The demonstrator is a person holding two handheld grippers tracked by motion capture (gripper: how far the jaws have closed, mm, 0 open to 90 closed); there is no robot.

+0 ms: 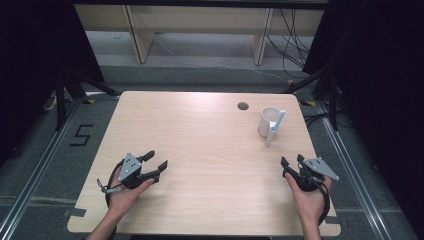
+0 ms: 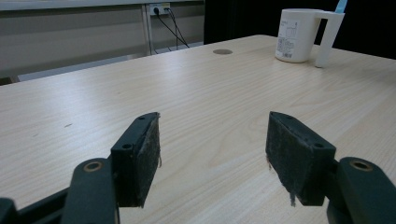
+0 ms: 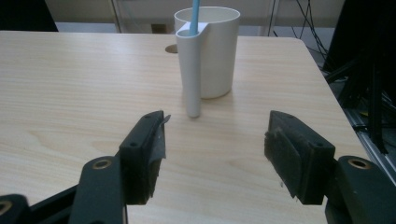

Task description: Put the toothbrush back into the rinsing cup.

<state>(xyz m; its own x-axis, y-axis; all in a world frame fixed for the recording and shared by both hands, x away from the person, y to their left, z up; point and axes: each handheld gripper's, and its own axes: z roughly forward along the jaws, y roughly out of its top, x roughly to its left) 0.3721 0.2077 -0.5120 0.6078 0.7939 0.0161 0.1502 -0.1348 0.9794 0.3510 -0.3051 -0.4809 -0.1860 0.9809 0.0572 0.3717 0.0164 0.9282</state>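
White mug (image 1: pixel 268 121) stands upright on the desk (image 1: pixel 200 150), toward the far right corner, at about 11 o'clock from the right hand-held gripper (image 1: pixel 292 162) and well apart from it. A pale blue stick-like item (image 1: pixel 280 118), possibly a toothbrush or straw, sits in the slot of the mug's hollow handle (image 3: pixel 193 74), which faces the right hand-held gripper.

Right hand-held gripper: jaws apart, nothing between them, aimed at the handle. Left hand-held gripper (image 1: pixel 155 161): jaws apart, empty, well apart from the mug, which lies toward its 2 o'clock.

Handling, judged: mug looks like smooth plastic or ceramic, rigid, fairly light, likely slippery on the wall. Body may be too wide for the jaws; the handle column is the narrow, flat-sided place to pinch. The blue item is thin, light and loose, and would tip out if the mug tilts.
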